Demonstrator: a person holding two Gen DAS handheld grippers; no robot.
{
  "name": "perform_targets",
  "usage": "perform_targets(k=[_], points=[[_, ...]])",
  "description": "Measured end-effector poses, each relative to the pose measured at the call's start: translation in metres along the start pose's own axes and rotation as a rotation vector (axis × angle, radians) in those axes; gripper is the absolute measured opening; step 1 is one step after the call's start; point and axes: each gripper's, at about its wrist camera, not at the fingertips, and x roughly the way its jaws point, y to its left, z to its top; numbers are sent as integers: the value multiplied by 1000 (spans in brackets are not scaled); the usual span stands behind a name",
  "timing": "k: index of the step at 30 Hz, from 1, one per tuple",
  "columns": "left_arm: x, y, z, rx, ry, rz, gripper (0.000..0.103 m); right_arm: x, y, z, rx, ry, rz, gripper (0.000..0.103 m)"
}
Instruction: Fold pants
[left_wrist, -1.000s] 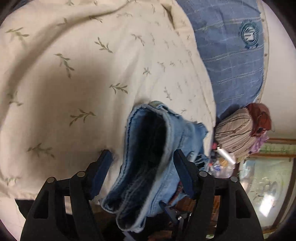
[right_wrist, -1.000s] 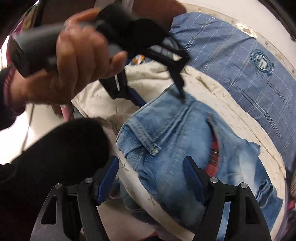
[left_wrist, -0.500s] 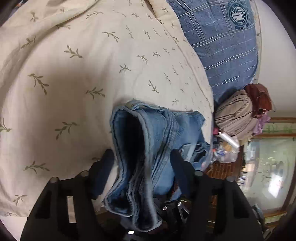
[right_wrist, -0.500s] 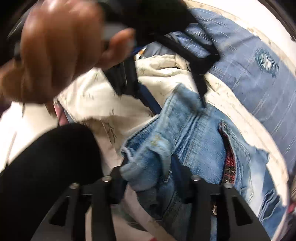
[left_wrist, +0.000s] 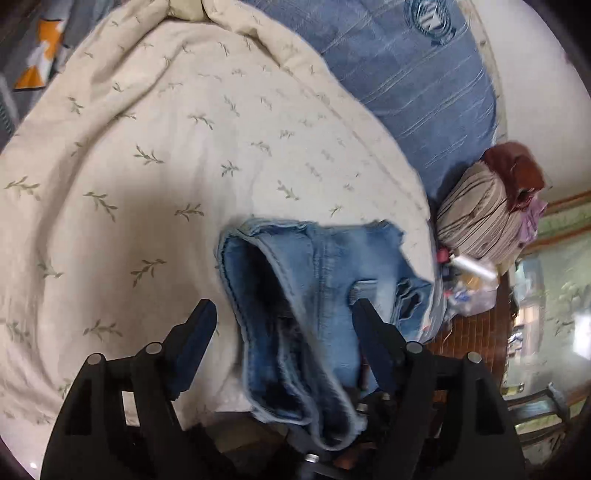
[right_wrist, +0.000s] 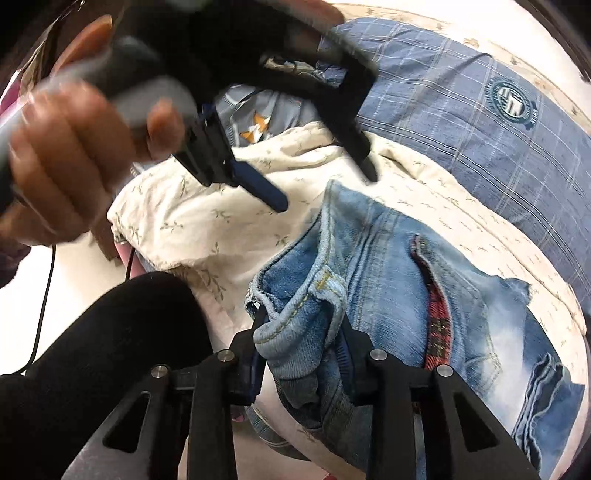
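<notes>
Two claws: both over the jeans on the bed.
Right claw (right_wrist: 301, 345): just closed further, now clenched on a bunched fold of the jeans' waistband.
Left claw (left_wrist: 282, 325): jaws just opened wider, released; denim lies between them, the pads apart from it.
Jeans (right_wrist: 388, 266): spread on the cream leaf-print quilt (left_wrist: 166, 166).
Hand (right_wrist: 70, 158): grips the left claw's handle.
Farther: blue checked pillow (left_wrist: 399, 85).
</notes>
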Motion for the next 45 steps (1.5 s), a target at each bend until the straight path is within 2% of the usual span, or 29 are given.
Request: perform_targets(k=[2, 4, 7, 12, 14, 15, 16, 17, 21, 25, 27, 30, 34, 37, 40, 43, 45], points=[[16, 1, 4, 2, 66, -40, 76, -2, -3, 0, 8, 1, 1, 33], [30, 3, 7, -9, 104, -16, 76, -2, -4, 0, 10, 1, 1, 33], [39, 8, 7, -23, 125, 11, 76, -1, -3, 0, 8, 2, 2, 33], [32, 11, 9, -46, 113, -78, 76, 7, -2, -1, -8, 16, 10, 34], [32, 8, 11, -42, 109, -77, 55, 11, 2, -1, -41, 19, 3, 34], [34, 5, 11, -37, 123, -81, 27, 11, 4, 0, -52, 18, 2, 32], [35, 1, 9, -32, 134, -71, 11, 9, 5, 1, -56, 13, 1, 30], [34, -1, 7, -22, 129, -69, 9, 5, 3, 2, -46, 5, 9, 29], [19, -24, -6, 22, 75, -65, 9, -18, -17, 4, 66, -33, 66, 27], [16, -58, -11, 66, 80, -83, 10, -54, -47, -1, 183, -100, 82, 26], [20, -88, -13, 118, 86, -74, 10, -71, -69, -9, 265, -136, 89, 26], [33, -140, -15, 224, 113, -58, 17, -93, -109, -28, 420, -179, 105, 26], [79, -208, -21, 359, 177, -9, 29, -107, -169, -72, 654, -204, 115, 27], [130, -237, -24, 392, 257, 44, 36, -94, -212, -120, 881, -156, 143, 28], [190, -255, -29, 425, 340, 135, 37, -75, -243, -164, 1073, -101, 183, 29], [211, -271, -35, 476, 372, 228, 37, -74, -250, -182, 1144, -127, 243, 30], [200, -285, -38, 559, 394, 223, 37, -79, -251, -182, 1131, -146, 273, 37]])
